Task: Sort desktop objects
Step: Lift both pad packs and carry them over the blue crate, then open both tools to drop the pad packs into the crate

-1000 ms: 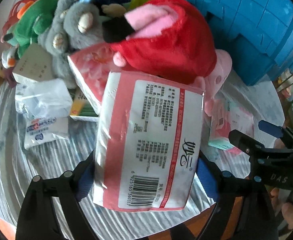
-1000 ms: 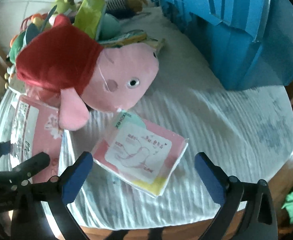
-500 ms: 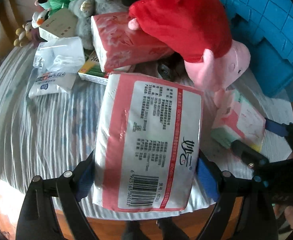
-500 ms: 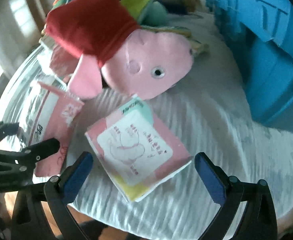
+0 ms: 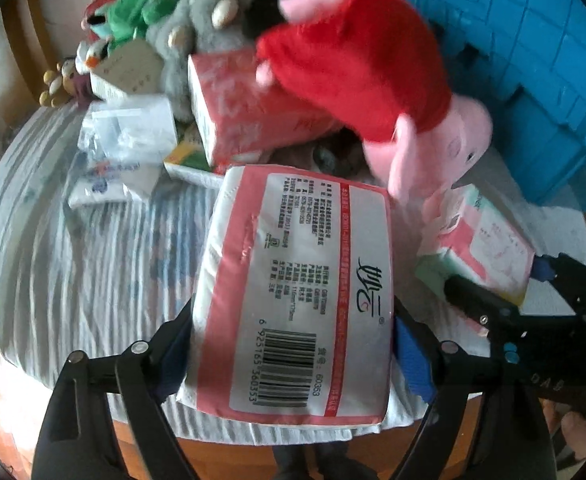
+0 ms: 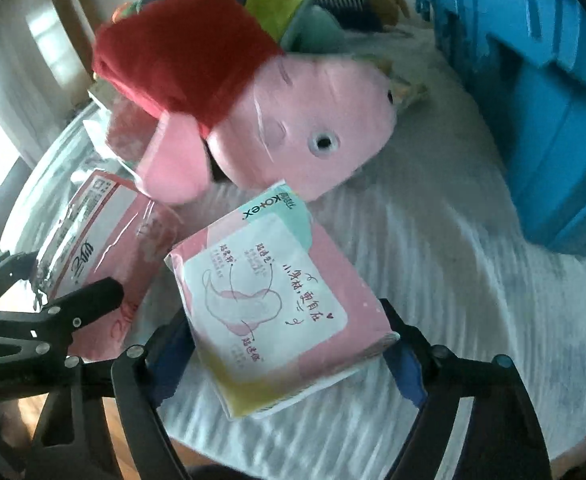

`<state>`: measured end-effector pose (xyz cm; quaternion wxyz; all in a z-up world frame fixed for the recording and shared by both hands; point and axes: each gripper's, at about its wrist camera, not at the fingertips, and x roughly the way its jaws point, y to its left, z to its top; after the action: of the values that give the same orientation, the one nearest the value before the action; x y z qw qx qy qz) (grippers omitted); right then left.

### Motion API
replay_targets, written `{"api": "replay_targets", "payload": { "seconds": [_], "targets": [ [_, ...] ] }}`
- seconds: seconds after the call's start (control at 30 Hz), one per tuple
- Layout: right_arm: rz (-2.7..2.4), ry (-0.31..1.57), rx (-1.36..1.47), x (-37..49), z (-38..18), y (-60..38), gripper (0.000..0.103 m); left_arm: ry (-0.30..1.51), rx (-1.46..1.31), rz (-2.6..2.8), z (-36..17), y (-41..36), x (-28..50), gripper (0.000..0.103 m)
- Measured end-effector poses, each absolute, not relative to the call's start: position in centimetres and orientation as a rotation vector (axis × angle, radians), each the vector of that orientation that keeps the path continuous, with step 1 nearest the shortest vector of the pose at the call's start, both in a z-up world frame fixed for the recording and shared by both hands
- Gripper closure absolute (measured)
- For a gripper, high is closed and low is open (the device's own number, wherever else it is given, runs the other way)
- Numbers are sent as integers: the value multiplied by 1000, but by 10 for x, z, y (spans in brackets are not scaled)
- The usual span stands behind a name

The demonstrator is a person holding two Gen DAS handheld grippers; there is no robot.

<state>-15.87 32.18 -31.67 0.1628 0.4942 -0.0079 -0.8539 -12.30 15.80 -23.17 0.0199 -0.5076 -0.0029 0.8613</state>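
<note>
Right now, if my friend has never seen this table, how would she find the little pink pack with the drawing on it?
Find the big blue bin, then the pink pig plush in a red dress beside it. Just in front of the pig's snout, between the right gripper fingers, lies the pink pad pack. Unlike the red-and-white tissue pack nearby, it has a mint corner and no barcode showing.

Your left tool (image 5: 293, 340) has its two fingers pressed against the sides of the tissue pack (image 5: 297, 292), clamped on it and pointing forward over the surface edge. Your right tool (image 6: 289, 344) sits just beside it on the right, its fingers closed in against both sides of the pad packet (image 6: 277, 300). A bit of your right hand (image 5: 585, 426) shows at the lower right of the left view.
</note>
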Motion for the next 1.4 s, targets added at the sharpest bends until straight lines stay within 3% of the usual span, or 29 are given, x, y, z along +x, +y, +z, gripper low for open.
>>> {"api": "replay_targets", "payload": {
  "seconds": [0.43,0.7,1.03,1.4],
  "targets": [
    [-2642,1,1111,-152,-178,295,19,-8,-1269,2765,-122,109,-127,17],
    [-2753,-1,841,-142,-92,305,19,-22,-1027,2812,-50,124,-125,17],
    [-2940,-48,548,-165,-13,399,19,29,-693,2789,42,224,-161,17],
    [-3170,-123,533,-193,13,546,19,103,-665,2624,60,371,-229,17]
  ]
}}
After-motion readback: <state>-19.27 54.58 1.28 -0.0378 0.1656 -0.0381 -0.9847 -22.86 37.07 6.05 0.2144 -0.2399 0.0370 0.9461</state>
